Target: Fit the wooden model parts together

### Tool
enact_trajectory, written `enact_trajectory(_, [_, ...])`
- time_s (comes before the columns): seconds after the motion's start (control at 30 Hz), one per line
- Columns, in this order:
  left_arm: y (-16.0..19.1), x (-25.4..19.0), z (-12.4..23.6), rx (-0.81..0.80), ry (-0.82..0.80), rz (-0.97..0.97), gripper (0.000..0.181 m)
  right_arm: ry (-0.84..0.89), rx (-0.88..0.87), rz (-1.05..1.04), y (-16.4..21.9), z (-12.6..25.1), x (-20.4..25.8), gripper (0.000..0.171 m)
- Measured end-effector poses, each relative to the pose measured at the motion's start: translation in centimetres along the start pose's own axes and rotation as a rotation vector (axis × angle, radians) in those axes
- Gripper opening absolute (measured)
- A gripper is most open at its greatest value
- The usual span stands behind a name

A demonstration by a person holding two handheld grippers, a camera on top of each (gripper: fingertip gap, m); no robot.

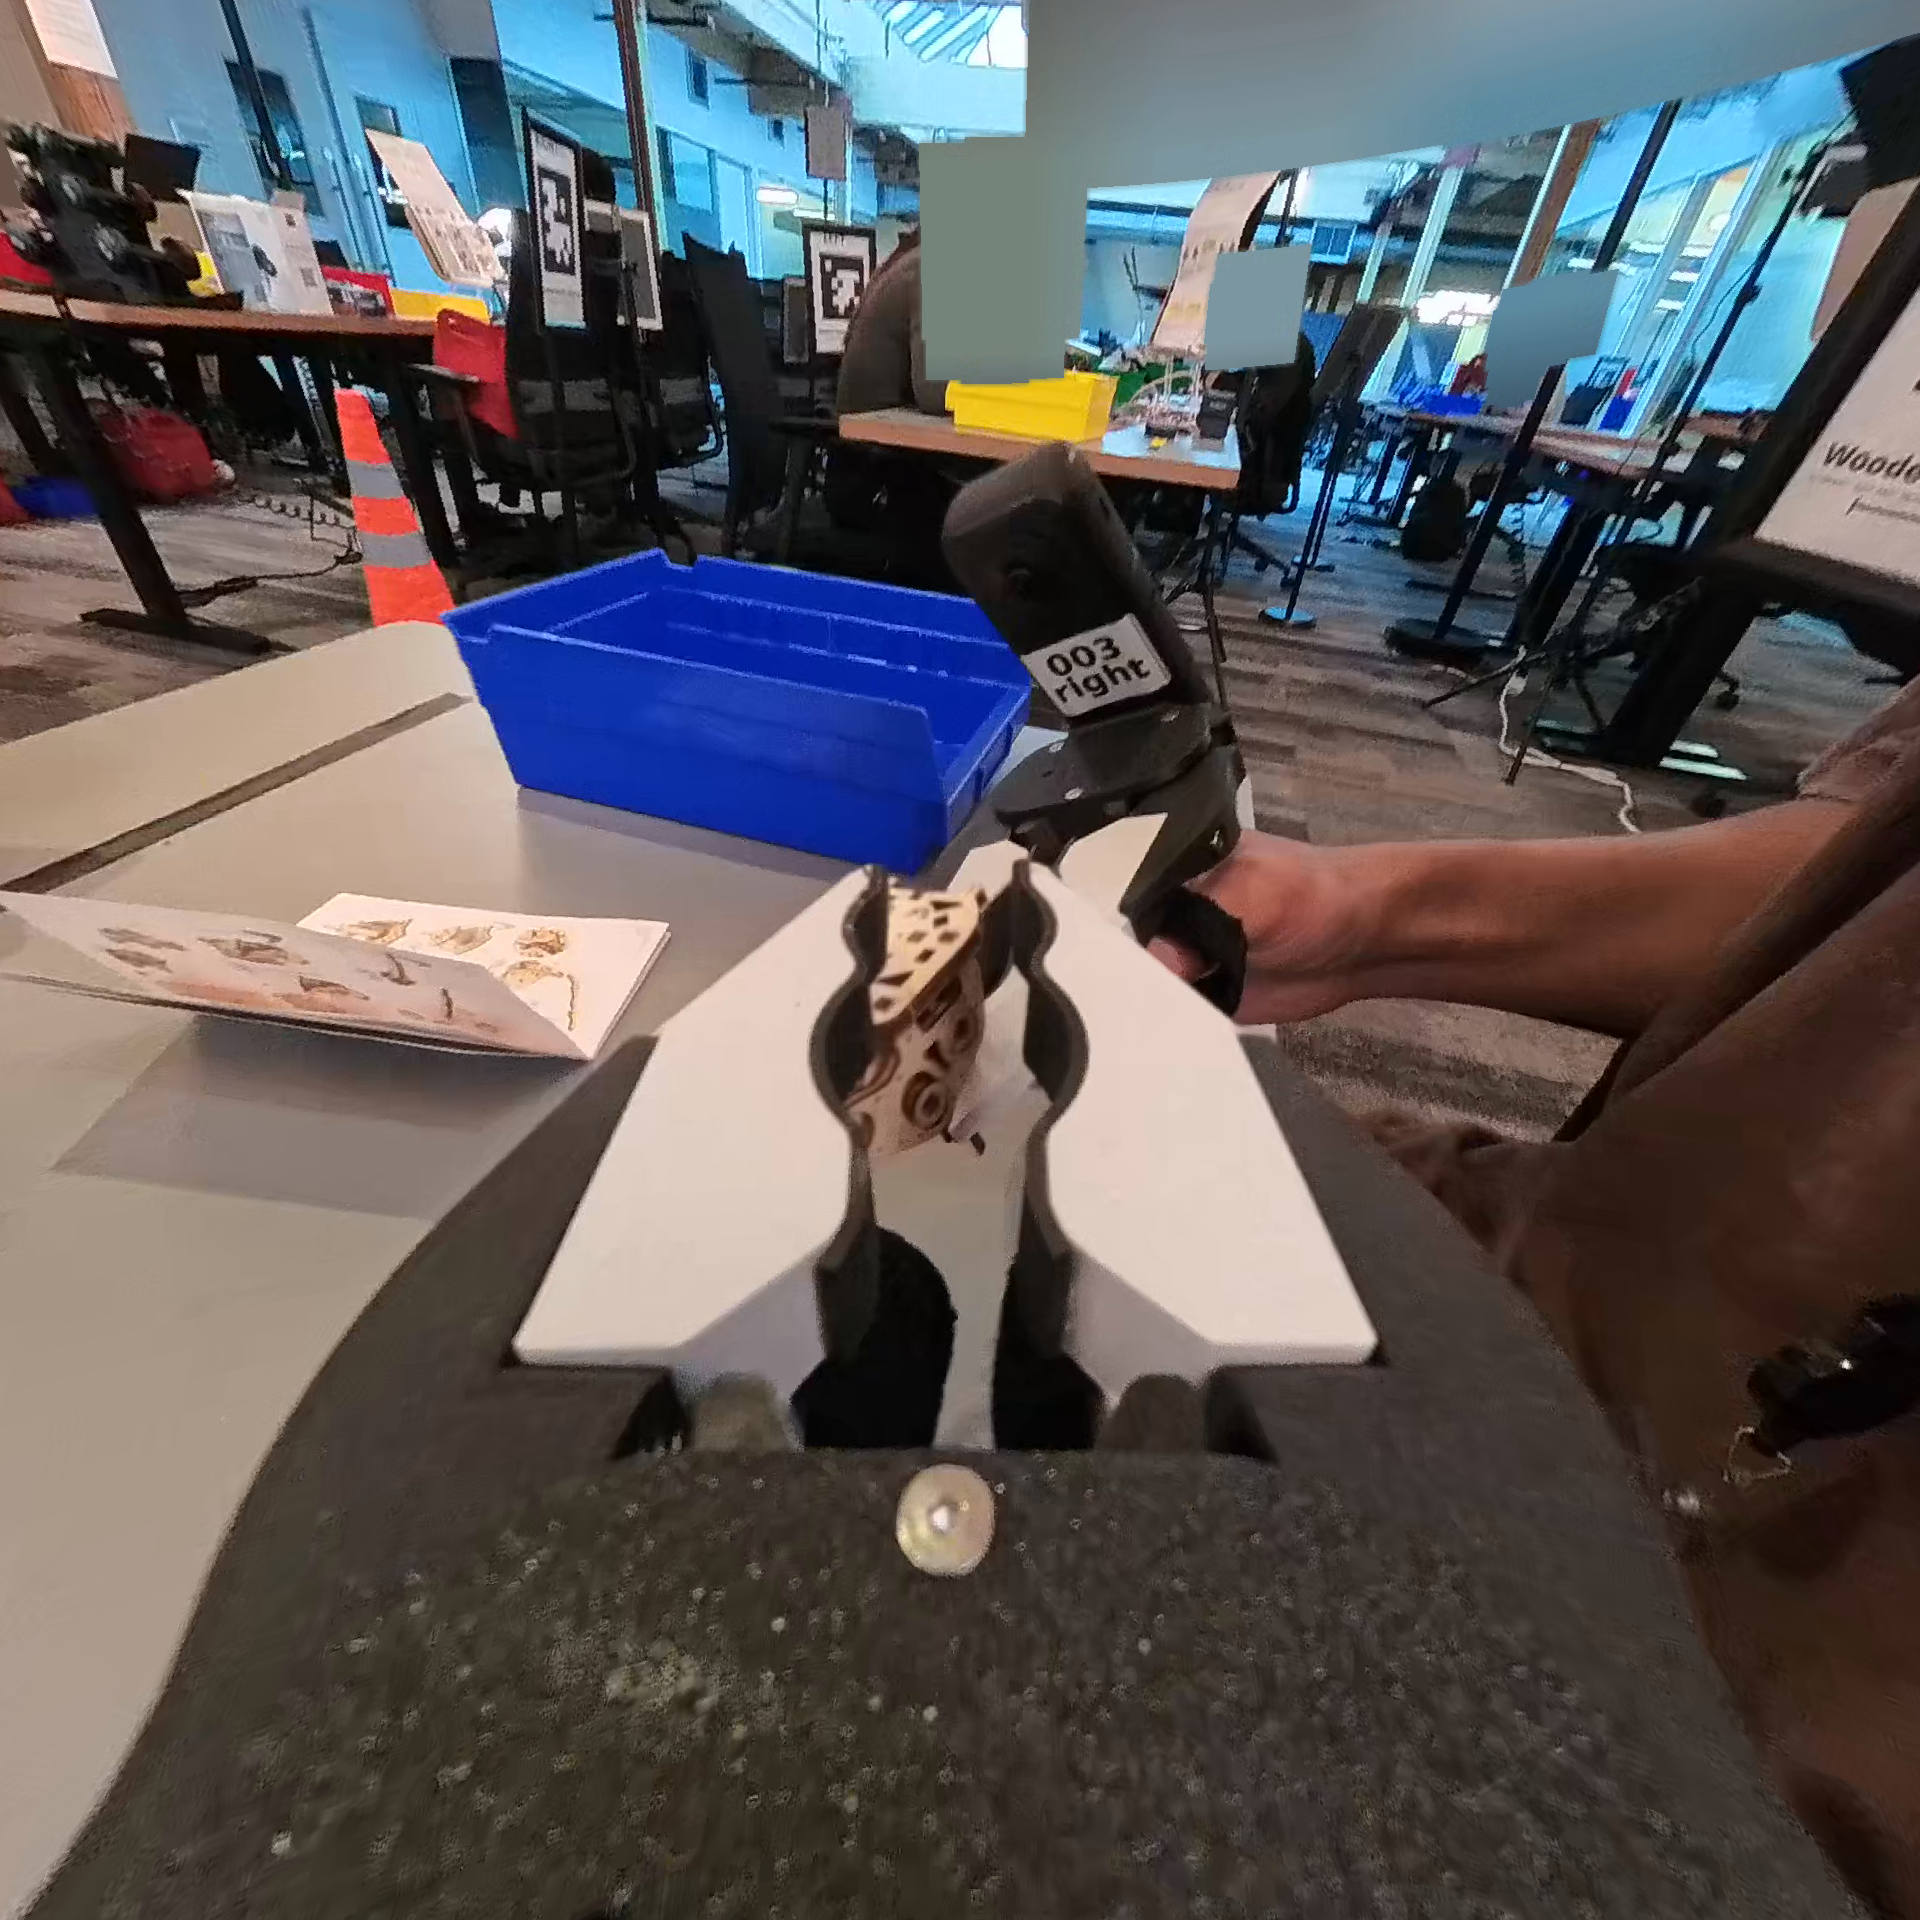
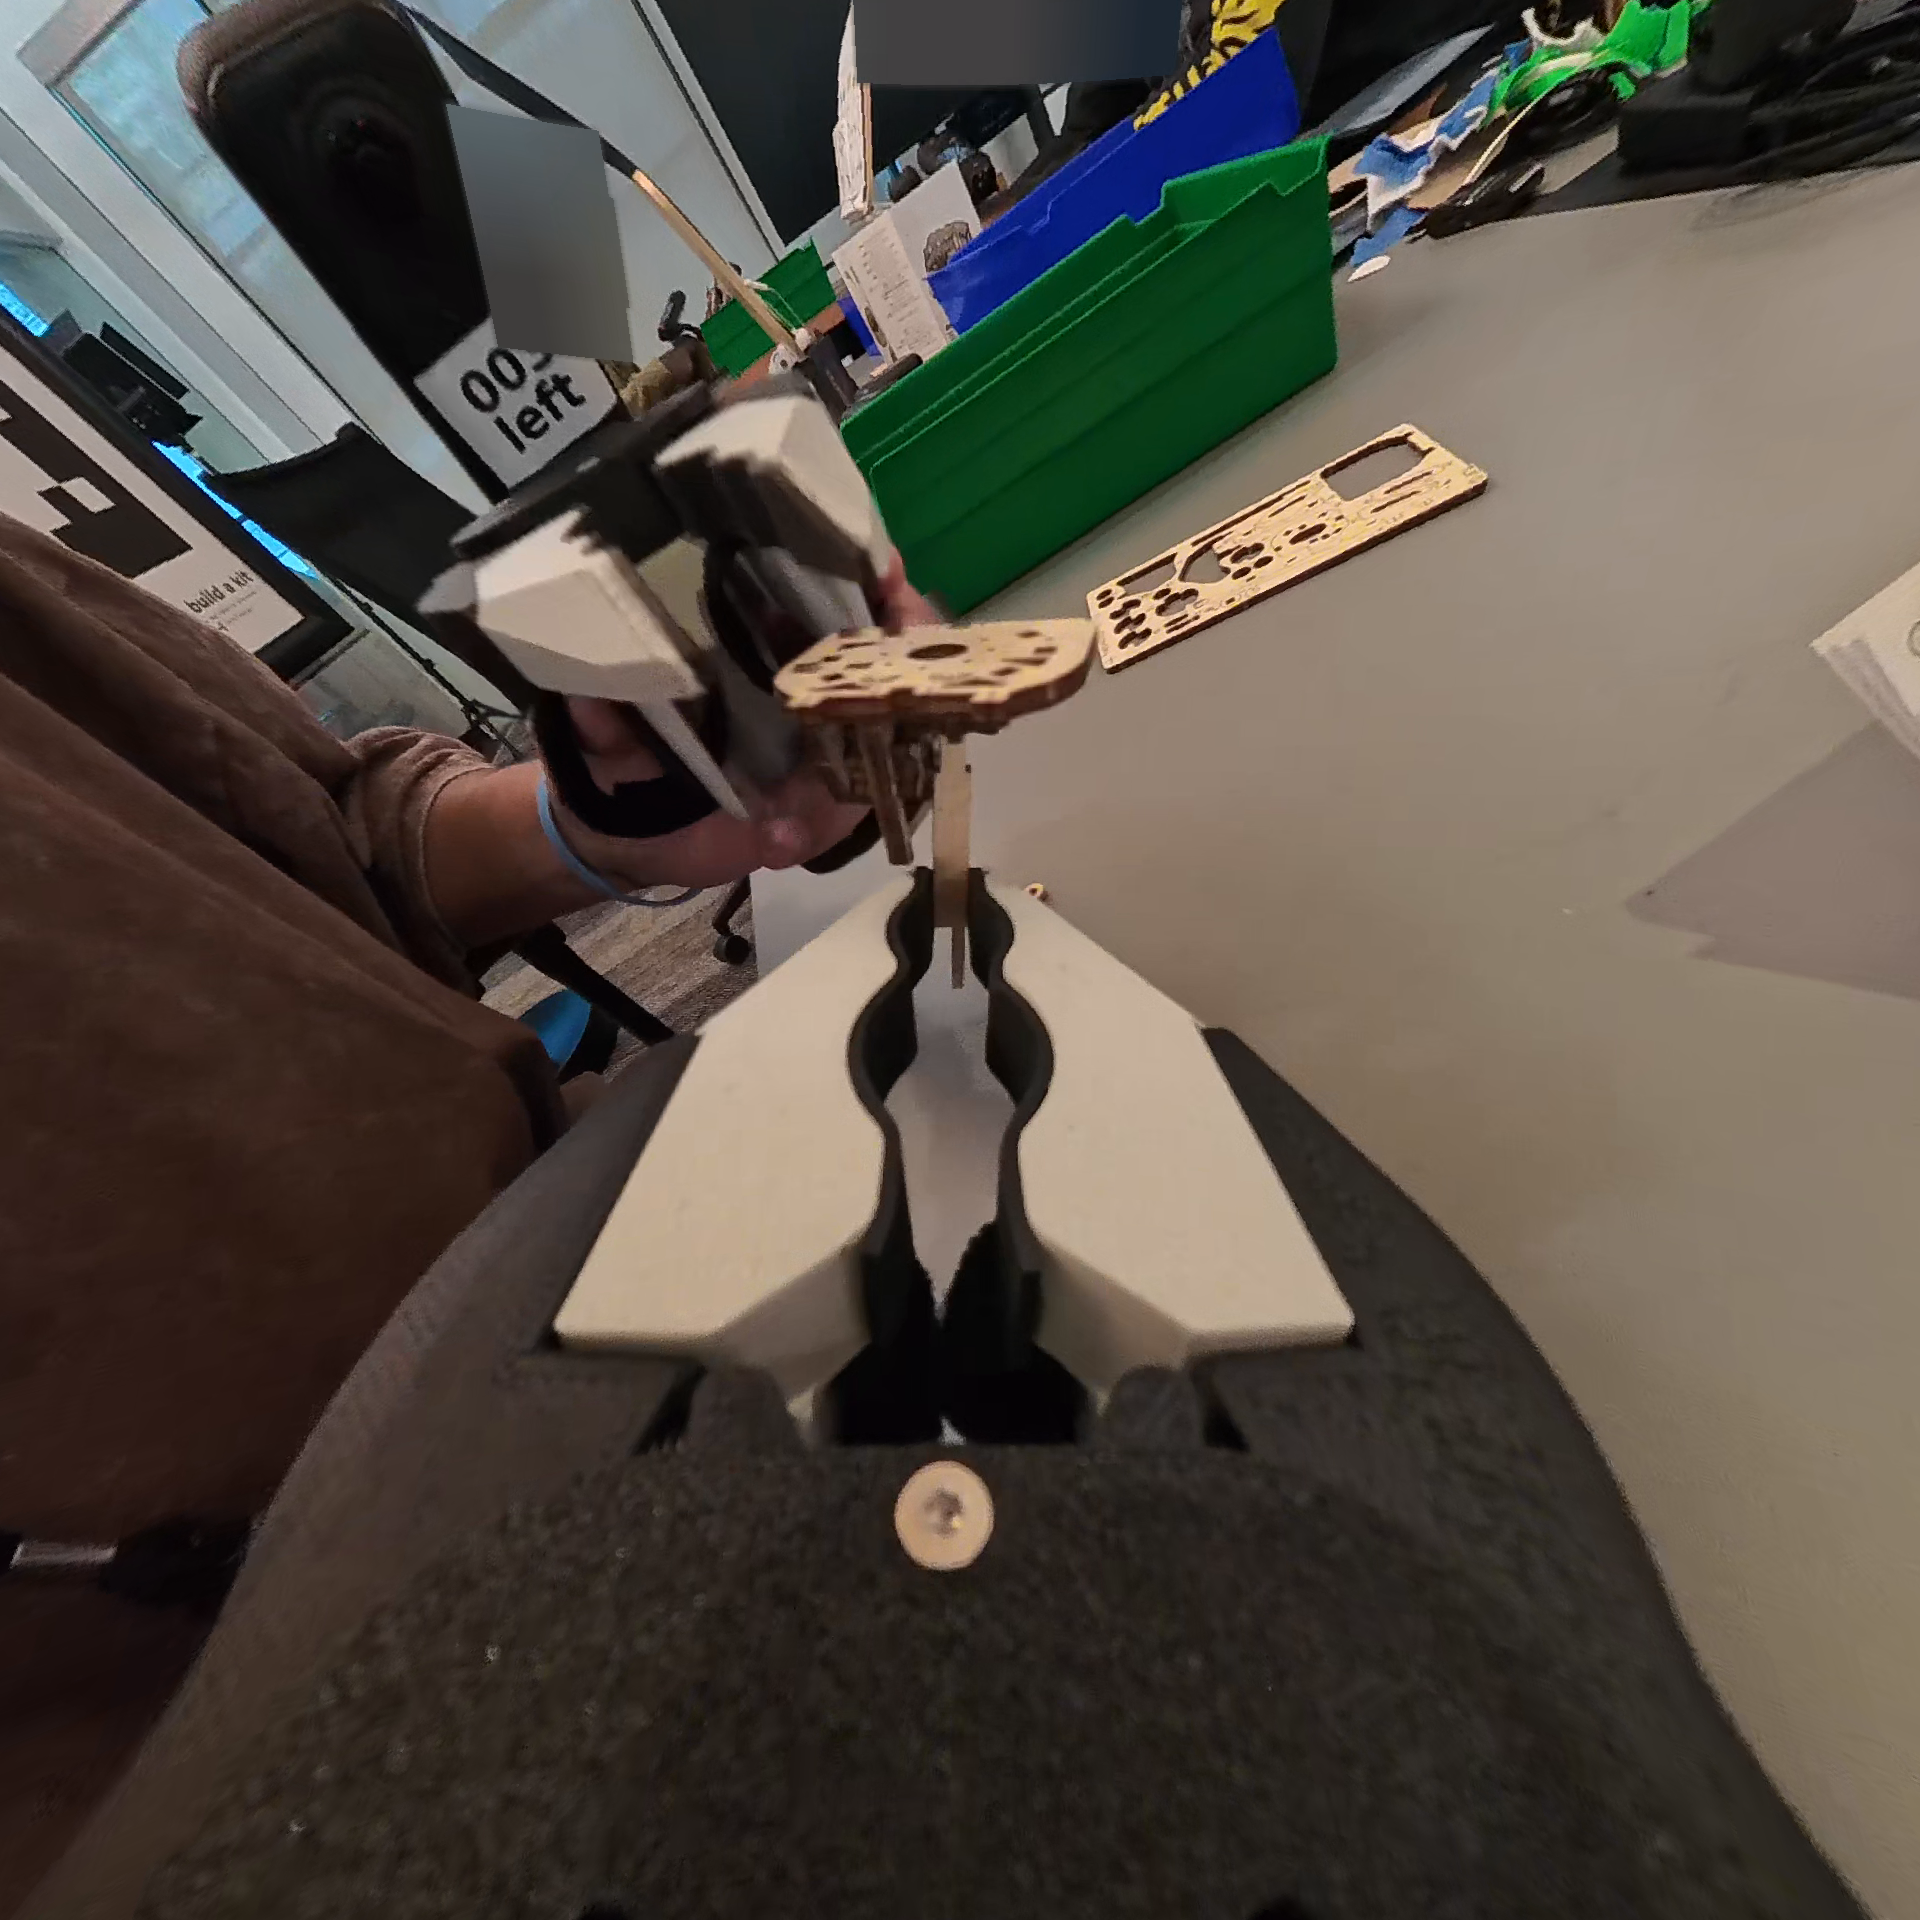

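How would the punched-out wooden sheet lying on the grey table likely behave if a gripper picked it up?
The wooden sheet looks thin and flat, so probably light and hard to get under. Its many cut-outs leave narrow bridges, so it may flex or snap if pinched near an edge. Lying flat on the table, it should slide rather than roll.

Right claw (image 2: 951, 935) pinches thin wooden strip (image 2: 951, 831) under wooden model (image 2: 935, 665) in left claw (image 2: 769, 748).
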State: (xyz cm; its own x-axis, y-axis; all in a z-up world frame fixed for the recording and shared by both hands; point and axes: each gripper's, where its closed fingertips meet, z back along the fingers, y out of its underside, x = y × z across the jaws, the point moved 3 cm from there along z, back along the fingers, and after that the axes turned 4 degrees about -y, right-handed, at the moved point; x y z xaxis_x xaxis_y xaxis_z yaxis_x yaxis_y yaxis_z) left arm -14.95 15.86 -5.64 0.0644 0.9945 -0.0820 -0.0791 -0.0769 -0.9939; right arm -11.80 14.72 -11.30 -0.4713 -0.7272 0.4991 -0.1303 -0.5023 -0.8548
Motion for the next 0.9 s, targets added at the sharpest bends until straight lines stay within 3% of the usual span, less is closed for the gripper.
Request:
enact_trajectory(0.3, [-0.5,0.9,0.5,0.009,-0.038,-0.009,0.023,0.038,0.016,0.031,0.0,0.2,-0.2,0.006])
enact_trajectory(0.53, [1.7,1.4,-0.4,0.154,-0.052,0.025,0.035,0.135,0.062,0.079,0.5,0.2,-1.1,0.006])
enact_trajectory(0.9, [1.7,2.4,-0.3,0.135,-0.097,0.151,0.056,0.277,0.071,0.166,0.3,0.5,-2.5,0.006])
